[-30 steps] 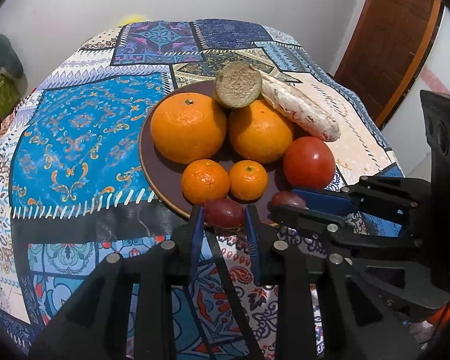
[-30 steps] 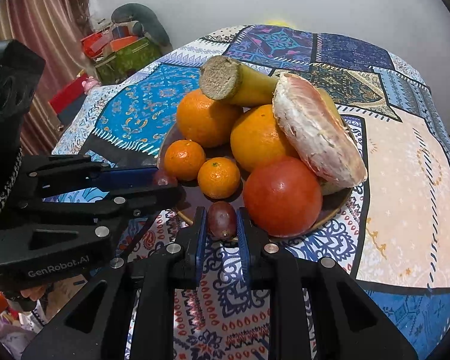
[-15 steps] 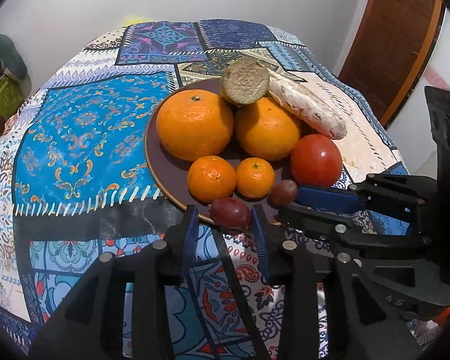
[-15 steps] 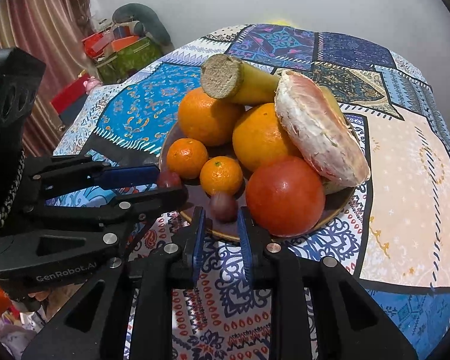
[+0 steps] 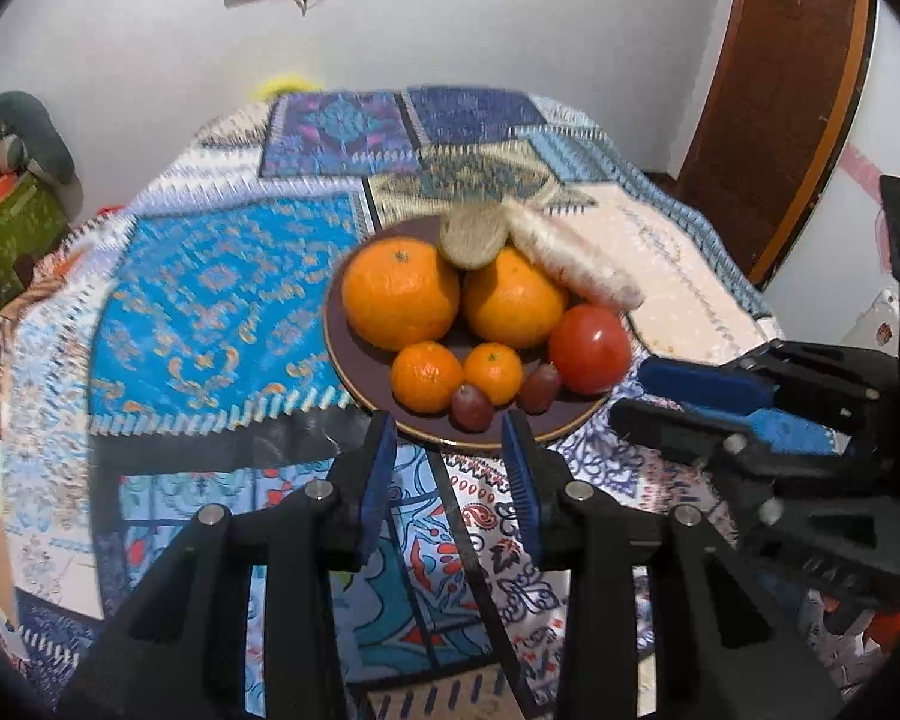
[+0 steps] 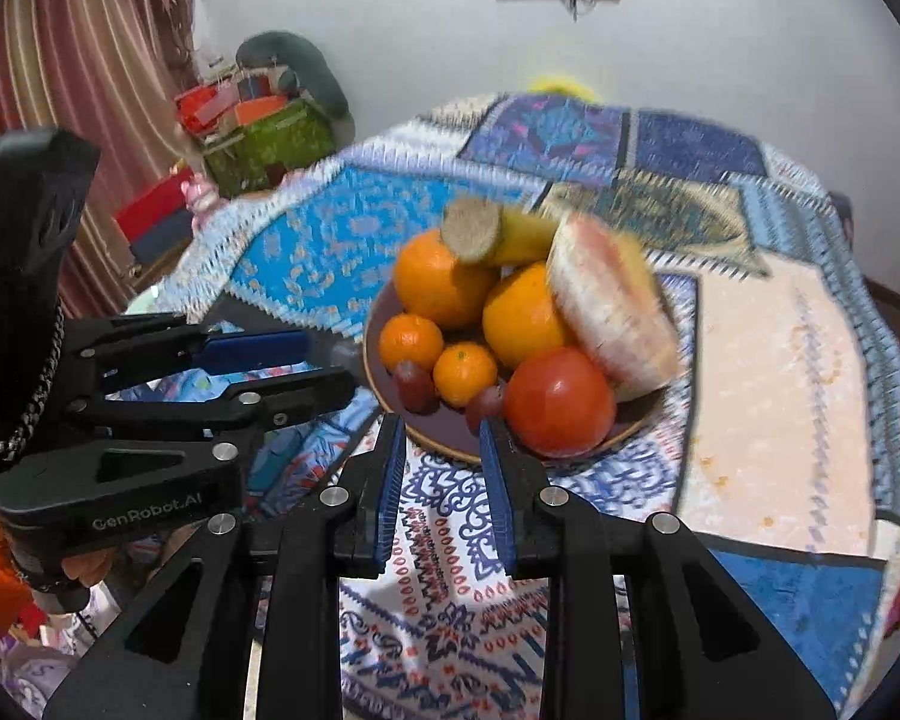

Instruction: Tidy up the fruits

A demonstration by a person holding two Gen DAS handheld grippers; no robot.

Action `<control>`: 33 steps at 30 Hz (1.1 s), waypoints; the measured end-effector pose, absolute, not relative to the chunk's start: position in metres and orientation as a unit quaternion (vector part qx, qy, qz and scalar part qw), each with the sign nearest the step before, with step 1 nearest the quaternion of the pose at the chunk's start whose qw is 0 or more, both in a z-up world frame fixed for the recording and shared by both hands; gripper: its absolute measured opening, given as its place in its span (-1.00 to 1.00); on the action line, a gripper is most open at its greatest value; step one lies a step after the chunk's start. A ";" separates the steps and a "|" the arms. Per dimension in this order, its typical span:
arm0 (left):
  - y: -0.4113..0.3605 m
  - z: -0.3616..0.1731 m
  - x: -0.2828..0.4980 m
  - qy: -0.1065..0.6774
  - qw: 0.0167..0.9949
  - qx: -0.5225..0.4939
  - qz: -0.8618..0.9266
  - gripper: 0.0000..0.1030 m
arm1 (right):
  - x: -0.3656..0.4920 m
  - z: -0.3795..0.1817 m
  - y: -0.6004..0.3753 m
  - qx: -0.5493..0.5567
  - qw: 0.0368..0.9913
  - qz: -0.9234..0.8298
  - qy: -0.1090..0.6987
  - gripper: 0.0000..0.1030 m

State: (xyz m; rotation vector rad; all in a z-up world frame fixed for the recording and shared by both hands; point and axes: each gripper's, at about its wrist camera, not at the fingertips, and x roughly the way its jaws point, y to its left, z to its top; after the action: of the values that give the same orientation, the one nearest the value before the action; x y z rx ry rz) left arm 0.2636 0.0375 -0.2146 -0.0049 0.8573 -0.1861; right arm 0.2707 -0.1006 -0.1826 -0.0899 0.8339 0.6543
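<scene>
A dark brown plate (image 5: 360,360) on the patterned tablecloth holds two big oranges (image 5: 399,294), two mandarins (image 5: 426,377), a red tomato (image 5: 591,348), a peeled pomelo wedge (image 5: 570,264) and a cut banana (image 5: 473,234). Two purple grapes (image 5: 471,407) (image 5: 539,387) lie free at the plate's front edge. My left gripper (image 5: 448,426) hovers just short of the plate, open and holding nothing. In the right wrist view the same grapes (image 6: 415,385) (image 6: 486,402) rest ahead of my right gripper (image 6: 441,423), whose jaws are opening with nothing between them. Each gripper shows in the other's view (image 5: 630,393) (image 6: 327,360).
The round table's cloth (image 5: 210,300) drops away at the near and side edges. A brown door (image 5: 780,120) stands at the right. Boxes and bags (image 6: 258,126) pile up by a striped curtain (image 6: 90,60) on the left. A pale cloth patch (image 6: 768,390) lies right of the plate.
Both grippers let go of their grapes, opened a little and drew back and upward from the plate. The two grapes now lie on the plate's front edge.
</scene>
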 end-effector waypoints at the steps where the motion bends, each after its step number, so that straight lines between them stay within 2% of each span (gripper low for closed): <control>1: 0.038 -0.206 0.258 0.405 0.910 -0.001 -0.087 -0.30 | 0.266 -0.175 -0.104 -0.046 0.868 0.306 0.387 -0.55; 13: 0.045 -0.070 0.171 0.239 0.971 0.005 -0.025 -0.30 | 0.198 -0.044 -0.153 -0.007 0.942 0.247 0.227 -0.53; 17: 0.041 -0.031 0.135 0.185 0.983 0.009 -0.010 -0.28 | 0.167 -0.009 -0.164 0.006 0.956 0.237 0.173 -0.31; 19: 0.038 -0.017 0.117 0.160 0.987 0.013 -0.007 -0.14 | 0.147 0.007 -0.167 0.003 0.963 0.229 0.141 -0.11; 21: 0.033 -0.005 0.098 0.131 0.991 0.016 -0.006 0.12 | 0.130 0.018 -0.169 0.000 0.968 0.224 0.115 0.00; 24: 0.026 0.010 0.072 0.090 0.996 0.025 -0.002 0.15 | 0.110 0.031 -0.172 0.002 0.972 0.220 0.087 0.15; 25: 0.025 0.013 0.066 0.083 0.996 0.025 -0.003 0.18 | 0.105 0.034 -0.173 0.006 0.973 0.218 0.079 0.17; 27: 0.023 0.017 0.060 0.076 0.997 0.025 -0.006 0.45 | 0.096 0.036 -0.173 0.009 0.975 0.212 0.069 0.21; 29: 0.020 0.020 0.049 0.063 0.998 0.025 -0.003 0.58 | 0.089 0.037 -0.172 0.011 0.975 0.212 0.065 0.24; 30: 0.019 0.021 0.045 0.059 0.998 0.026 -0.004 0.61 | 0.087 0.037 -0.172 0.012 0.975 0.212 0.064 0.33; 31: 0.018 0.021 0.045 0.057 0.998 0.028 -0.004 0.69 | 0.086 0.036 -0.172 0.013 0.975 0.211 0.063 0.51; 33: 0.017 0.022 0.040 0.053 0.998 0.026 -0.006 0.83 | 0.085 0.034 -0.171 0.017 0.977 0.204 0.058 0.70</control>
State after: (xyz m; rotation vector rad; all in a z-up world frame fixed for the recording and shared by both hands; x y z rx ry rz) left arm 0.0400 0.0173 0.0219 0.0529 0.1066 -0.0113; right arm 0.0845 -0.1710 0.0342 0.0336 0.1159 0.4111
